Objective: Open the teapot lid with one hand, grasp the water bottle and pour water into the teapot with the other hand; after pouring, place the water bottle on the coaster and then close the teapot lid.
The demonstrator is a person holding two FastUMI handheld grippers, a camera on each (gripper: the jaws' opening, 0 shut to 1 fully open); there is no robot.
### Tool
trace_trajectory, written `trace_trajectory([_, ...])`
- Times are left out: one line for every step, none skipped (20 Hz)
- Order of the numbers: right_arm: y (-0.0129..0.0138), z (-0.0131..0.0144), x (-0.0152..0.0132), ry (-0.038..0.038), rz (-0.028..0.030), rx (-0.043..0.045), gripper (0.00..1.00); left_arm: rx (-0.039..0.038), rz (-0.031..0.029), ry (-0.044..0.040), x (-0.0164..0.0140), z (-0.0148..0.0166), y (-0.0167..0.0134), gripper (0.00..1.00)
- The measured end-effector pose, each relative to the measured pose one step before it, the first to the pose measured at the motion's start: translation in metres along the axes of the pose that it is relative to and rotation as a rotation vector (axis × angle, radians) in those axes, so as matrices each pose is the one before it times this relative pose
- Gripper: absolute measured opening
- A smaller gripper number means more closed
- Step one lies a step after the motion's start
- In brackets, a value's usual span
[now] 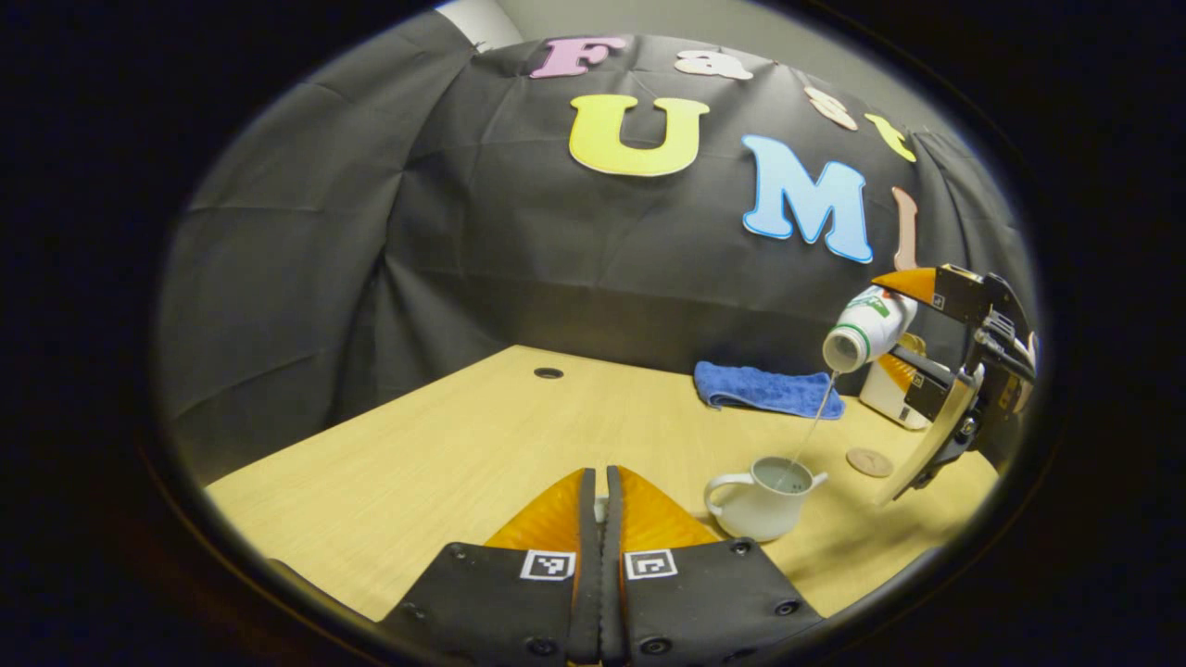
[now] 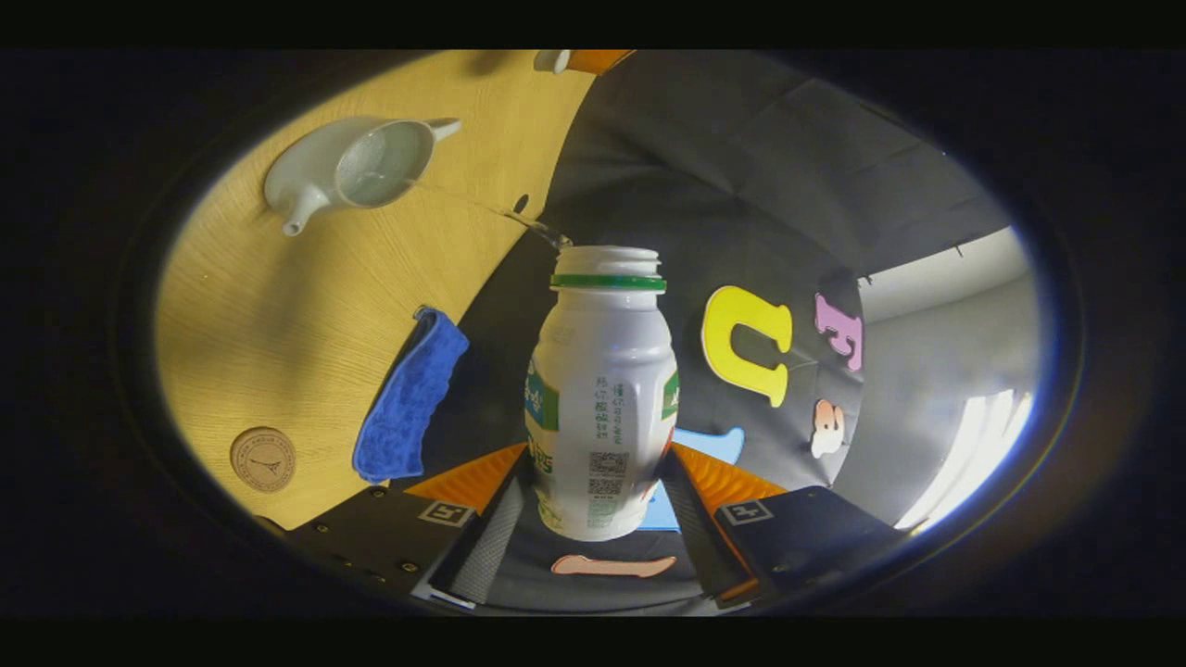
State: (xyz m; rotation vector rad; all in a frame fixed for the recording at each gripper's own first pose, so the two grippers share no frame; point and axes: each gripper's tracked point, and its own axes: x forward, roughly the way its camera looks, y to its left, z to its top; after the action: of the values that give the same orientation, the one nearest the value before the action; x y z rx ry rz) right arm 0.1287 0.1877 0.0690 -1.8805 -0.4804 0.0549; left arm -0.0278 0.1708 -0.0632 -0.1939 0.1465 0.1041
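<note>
One water bottle (image 2: pixel 602 398), white plastic, uncapped, tipped mouth-down above the open teapot (image 1: pixel 762 500) on the wooden table (image 1: pixel 445 463); a thin stream falls into the pot. Right gripper (image 2: pixel 598 500): both fingers pressed on the bottle's lower body. Left gripper (image 1: pixel 599 519): fingers nearly together on a small white piece, probably the lid. Handling, judged: light, thin-walled, likely slick when wet; hold low on the body, gently. Coaster (image 1: pixel 869 462) beside the teapot, bare. Blue cloth (image 1: pixel 769 389) behind.
</note>
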Motion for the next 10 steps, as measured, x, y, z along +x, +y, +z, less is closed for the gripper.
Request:
trace_trajectory([-0.0017, 0.00022, 0.00037, -0.00146, -0.00364, -0.00643, 0.81, 0.0003, -0.00048, 0.00023, 0.00035, 0.00034, -0.00023, 0.05])
trace_trajectory([-0.00129, 0.00004, 0.00095, -0.0026, -0.00397, -0.00511, 0.81, -0.00055, -0.00033, -0.00011, -0.00027, -0.00057, -0.00009, 0.05])
trace_trajectory([-0.00129, 0.00047, 0.00047, -0.00249, -0.00361, -0.00537, 0.81, -0.00057, -0.00077, 0.00057, 0.00037, 0.00057, -0.0002, 0.05])
trace_trajectory([-0.00063, 0.00176, -0.00013, -0.00328, -0.00433, -0.00586, 0.81, -0.00024, -0.00084, 0.00135, -0.00037, -0.00016, -0.00023, 0.05])
trace_trajectory([-0.00147, 0.00008, 0.00025, -0.00331, -0.00471, -0.0068, 0.78, 0.00036, -0.00028, 0.00128, -0.00055, 0.0, 0.00003, 0.05])
trace_trajectory([-0.00152, 0.00065, 0.00017, -0.00283, -0.00424, -0.00564, 0.81, -0.00036, -0.00016, 0.00128, 0.00102, -0.00147, -0.00012, 0.05])
trace_trajectory([-0.00102, 0.00032, 0.00019, -0.00196, -0.00388, -0.00477, 0.81, -0.0016, -0.00092, 0.00094, 0.0, 0.00031, -0.00026, 0.05])
trace_trajectory([-0.0003, 0.00062, 0.0009, -0.00223, -0.00353, -0.0048, 0.81, -0.00155, -0.00044, 0.00073, -0.00086, 0.00011, 0.00004, 0.05])
trace_trajectory([-0.00135, 0.00044, 0.00015, -0.00371, -0.00294, -0.00625, 0.81, 0.00014, -0.00006, 0.00135, 0.00021, -0.00022, -0.00015, 0.05])
trace_trajectory([-0.00118, 0.00114, -0.00199, -0.00371, -0.00432, -0.00812, 0.81, -0.0001, 0.00093, 0.0005, -0.00035, -0.00014, 0.00022, 0.05])
